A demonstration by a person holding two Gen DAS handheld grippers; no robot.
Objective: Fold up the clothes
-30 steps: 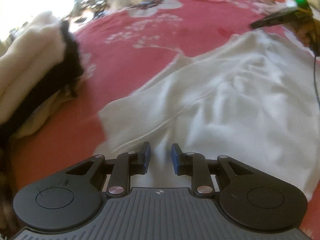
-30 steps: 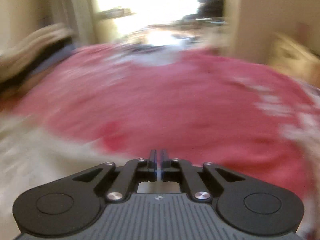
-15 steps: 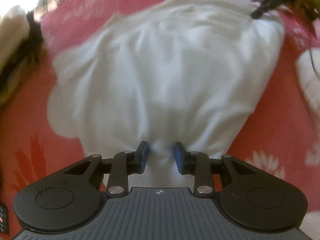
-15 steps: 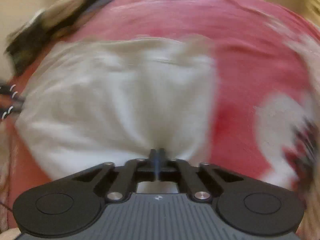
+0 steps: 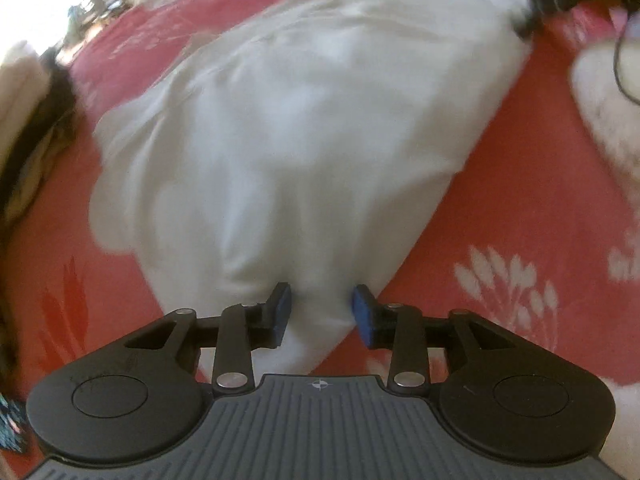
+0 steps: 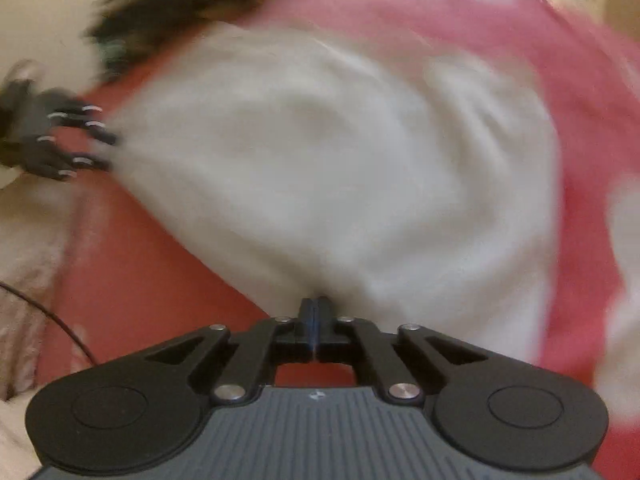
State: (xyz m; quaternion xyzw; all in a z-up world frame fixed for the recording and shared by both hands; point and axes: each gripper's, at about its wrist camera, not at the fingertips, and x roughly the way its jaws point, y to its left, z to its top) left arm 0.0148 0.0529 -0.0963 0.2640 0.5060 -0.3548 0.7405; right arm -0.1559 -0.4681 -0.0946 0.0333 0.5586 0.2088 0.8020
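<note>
Between our left tongs [image 5: 321,312], standing apart, a corner of the white garment [image 5: 304,128] is lying loose; our right tongs [image 6: 315,312] are pinching another edge tight. Beyond, it is spreading rumpled over the red floral bedspread [image 5: 520,220]. Motion is blurring its far edge.
</note>
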